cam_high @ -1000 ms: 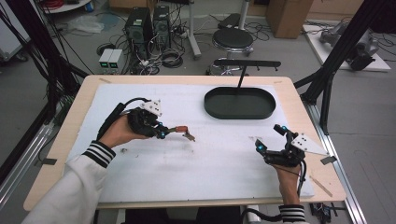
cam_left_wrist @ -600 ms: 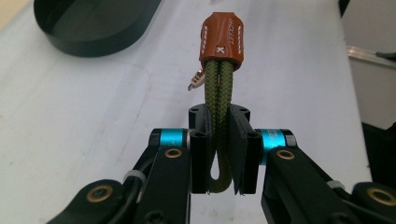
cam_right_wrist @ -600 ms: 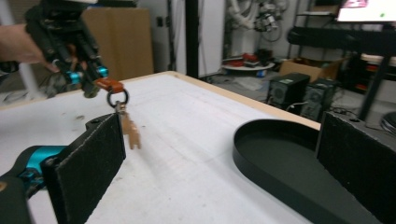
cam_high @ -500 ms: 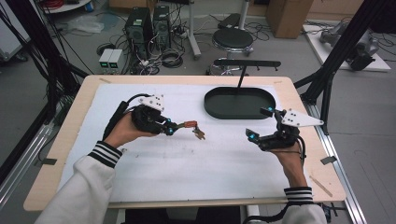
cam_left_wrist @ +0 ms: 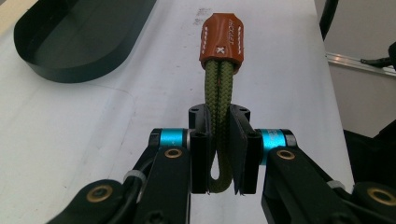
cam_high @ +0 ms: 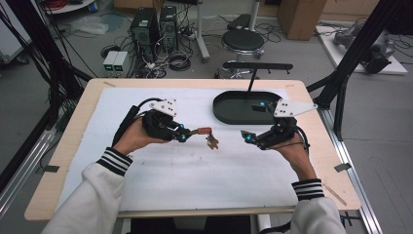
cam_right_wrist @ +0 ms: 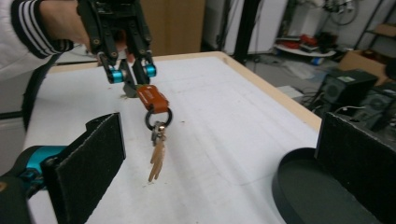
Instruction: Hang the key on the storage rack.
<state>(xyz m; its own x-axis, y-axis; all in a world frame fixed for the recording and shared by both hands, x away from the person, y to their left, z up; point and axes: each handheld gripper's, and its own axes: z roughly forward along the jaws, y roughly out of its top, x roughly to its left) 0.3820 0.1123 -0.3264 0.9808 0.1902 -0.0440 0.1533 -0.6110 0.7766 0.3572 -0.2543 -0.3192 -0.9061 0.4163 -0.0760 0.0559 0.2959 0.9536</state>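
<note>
White "X" mark on orange leather tab (cam_left_wrist: 221, 38); stamped wording there too blurred to read.

Robotics lab, computer towers (cam_high: 155, 24), tangled floor cables (cam_high: 170, 61), black rig frame (cam_high: 358, 48), stool (cam_high: 242, 40)

Wooden table (cam_high: 68, 146), white sheet (cam_high: 195, 170) over it — black oval tray (cam_high: 229, 114) on the sheet

Light wood table (cam_high: 68, 146) with white sheet (cam_high: 195, 165) on top. Grey floor (cam_high: 370, 126) all round. Behind table: two black PC towers (cam_high: 156, 22), small white boxes (cam_high: 116, 61), tangled cables (cam_high: 170, 61), round black stool (cam_high: 242, 40). Black frame struts (cam_high: 350, 58) at both sides. Cardboard box (cam_high: 297, 12) and white board (cam_high: 360, 48) at upper right. Even indoor light.
</note>
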